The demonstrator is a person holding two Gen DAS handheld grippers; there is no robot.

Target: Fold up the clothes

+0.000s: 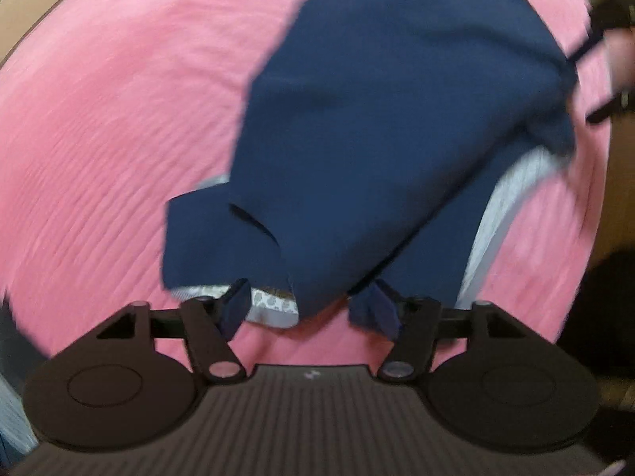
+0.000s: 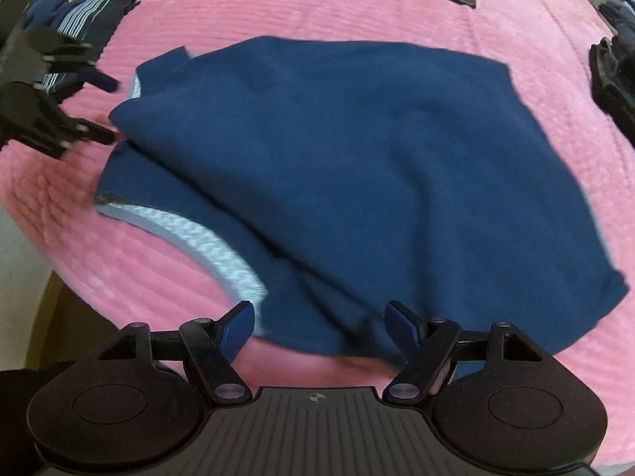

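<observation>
Right wrist view: both right gripper (image 2: 319,323) and left gripper (image 1: 307,309) gape wide, empty, over navy garment (image 2: 337,166); no legible writing.

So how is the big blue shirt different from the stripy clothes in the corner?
The blue shirt is plain navy with a pale inner lining showing at one edge; the stripy clothes have thin white lines. The blue shirt lies spread across the middle of the pink blanket, while the stripy clothes sit bunched at its far edge. The blue shirt lies right in front of the right claw, but the stripy clothes lie well away from it. Both are dark blue.
</observation>
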